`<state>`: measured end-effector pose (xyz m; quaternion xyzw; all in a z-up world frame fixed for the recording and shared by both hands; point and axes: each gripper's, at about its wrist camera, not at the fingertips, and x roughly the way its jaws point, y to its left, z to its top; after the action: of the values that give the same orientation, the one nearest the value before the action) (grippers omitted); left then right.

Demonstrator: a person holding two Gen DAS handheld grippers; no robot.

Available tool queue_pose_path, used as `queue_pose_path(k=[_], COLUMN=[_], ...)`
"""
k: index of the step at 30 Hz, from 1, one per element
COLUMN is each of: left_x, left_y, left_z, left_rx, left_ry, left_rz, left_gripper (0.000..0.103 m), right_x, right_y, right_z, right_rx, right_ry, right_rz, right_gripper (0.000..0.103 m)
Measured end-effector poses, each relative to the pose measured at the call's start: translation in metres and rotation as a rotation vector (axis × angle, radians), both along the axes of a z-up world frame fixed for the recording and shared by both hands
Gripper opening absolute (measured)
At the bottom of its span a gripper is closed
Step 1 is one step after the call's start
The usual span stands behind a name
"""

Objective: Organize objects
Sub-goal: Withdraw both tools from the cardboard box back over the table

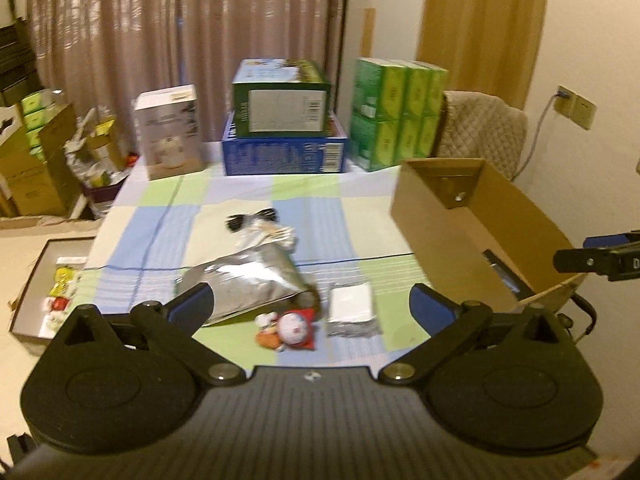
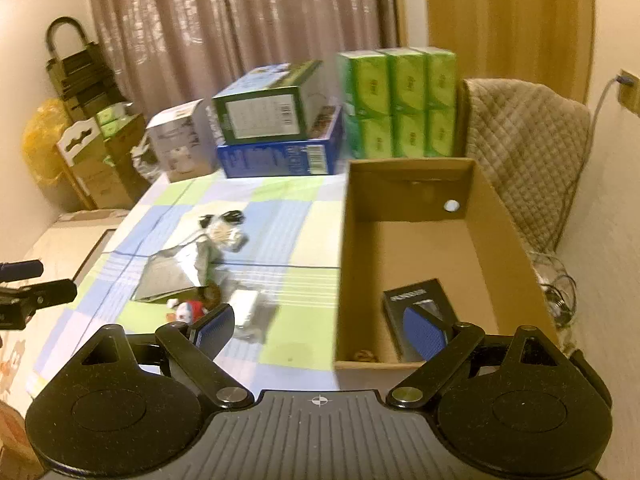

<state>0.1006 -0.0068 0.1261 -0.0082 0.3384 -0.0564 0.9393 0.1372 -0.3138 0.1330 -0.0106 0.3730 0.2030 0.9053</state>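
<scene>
The left gripper [image 1: 312, 304] is hanging over the checked blue and green tablecloth [image 1: 224, 216] with its two fingers spread wide and nothing between them. Just past it are lying a crinkly silver foil bag [image 1: 248, 280], a small red and white soft toy [image 1: 292, 328] and a flat white packet [image 1: 352, 304]. The right gripper [image 2: 320, 326] is wide too, holding nothing. It is hovering at the near edge of the open brown cardboard box [image 2: 420, 184], where a small black box [image 2: 416, 300] is lying inside.

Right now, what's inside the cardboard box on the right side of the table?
In the cardboard box, a dark flat packet lies on the floor near the front, partly covered by the right gripper's finger. A small brown bit sits at the front corner. The rest of the floor looks bare.
</scene>
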Motion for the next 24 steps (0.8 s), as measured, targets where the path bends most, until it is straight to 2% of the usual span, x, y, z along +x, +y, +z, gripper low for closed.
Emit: queue_pose_path(k=[11,24], left_x=[-0.017,-0.012], left_y=[0.044,0.049], left_z=[-0.02,-0.064], left_rx=[-0.024,0.015], left_ry=[0.031,0.066], left_rz=[0.123,0.119], left_gripper=[0.102,0.102], right_x=[-0.018,-0.023], right_y=[0.05,0.091], right_z=[-0.015,-0.07], right_rx=[-0.018,-0.058], right_ry=[-0.059,0.01], right_rz=[0.083,0.155], right_gripper=[0.089,0.089])
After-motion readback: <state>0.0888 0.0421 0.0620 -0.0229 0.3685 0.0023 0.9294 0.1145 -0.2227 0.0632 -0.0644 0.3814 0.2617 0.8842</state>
